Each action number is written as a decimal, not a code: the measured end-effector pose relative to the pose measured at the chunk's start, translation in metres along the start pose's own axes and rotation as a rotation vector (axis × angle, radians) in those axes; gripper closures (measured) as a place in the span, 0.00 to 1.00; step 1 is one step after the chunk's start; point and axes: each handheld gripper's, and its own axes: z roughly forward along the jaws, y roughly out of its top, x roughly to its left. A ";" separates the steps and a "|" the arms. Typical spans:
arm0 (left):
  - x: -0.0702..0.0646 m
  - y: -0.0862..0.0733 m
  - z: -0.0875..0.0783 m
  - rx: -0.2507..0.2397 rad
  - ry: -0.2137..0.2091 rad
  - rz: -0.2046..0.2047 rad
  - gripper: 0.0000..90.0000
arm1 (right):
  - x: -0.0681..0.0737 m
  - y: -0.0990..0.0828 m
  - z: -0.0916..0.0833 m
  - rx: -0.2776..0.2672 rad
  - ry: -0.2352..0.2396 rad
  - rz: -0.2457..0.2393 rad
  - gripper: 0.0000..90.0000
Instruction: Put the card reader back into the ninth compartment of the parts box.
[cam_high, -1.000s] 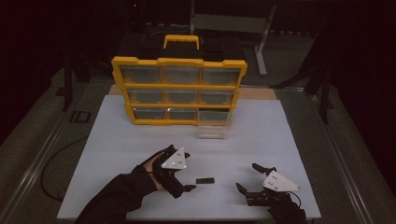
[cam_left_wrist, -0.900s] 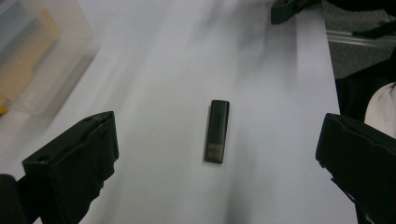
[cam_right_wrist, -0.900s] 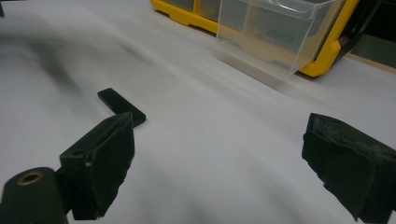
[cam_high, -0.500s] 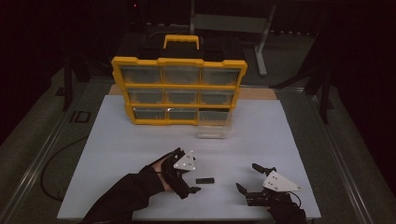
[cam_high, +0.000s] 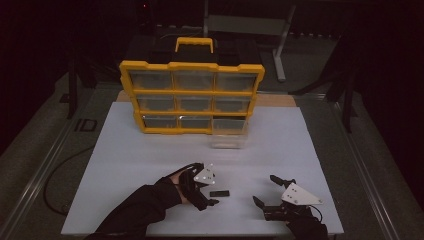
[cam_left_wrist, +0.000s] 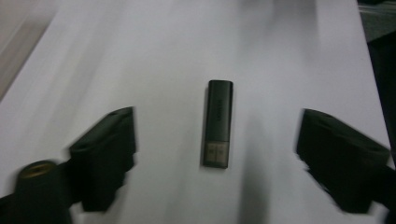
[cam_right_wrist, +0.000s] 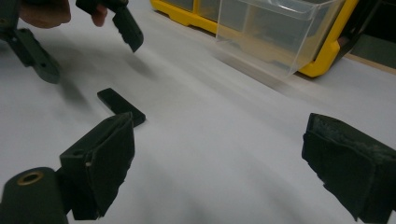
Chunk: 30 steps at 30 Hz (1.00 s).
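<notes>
Straddling USB stick (cam_left_wrist: 218, 123) | left tool (cam_left_wrist: 215, 154) low, jaws closing, untouched

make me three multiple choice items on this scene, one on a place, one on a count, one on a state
1. Where does the black USB stick lie?
A. on the white table top, between the left gripper's jaws
B. in the clear drawer
C. on top of the organizer

2. How many drawer slots does the yellow organizer show?
A. four
B. nine
C. twelve

3. How is the right gripper?
A. shut on the stick
B. open, holding nothing
C. shut on the drawer

A: the left gripper view shows the stick on the white table top, untouched by either jaw.
B: three rows of three.
B: its jaws stand wide apart over bare table.
</notes>
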 end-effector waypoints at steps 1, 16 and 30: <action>0.000 0.000 0.001 0.004 0.000 0.000 0.19 | 0.000 0.000 0.000 0.001 -0.001 0.001 0.11; -0.001 0.007 0.017 0.088 -0.017 0.023 0.32 | 0.000 0.000 0.000 0.000 0.002 -0.002 0.11; -0.001 0.017 0.028 0.195 -0.014 0.045 0.61 | 0.000 0.000 -0.001 0.000 0.003 0.002 0.11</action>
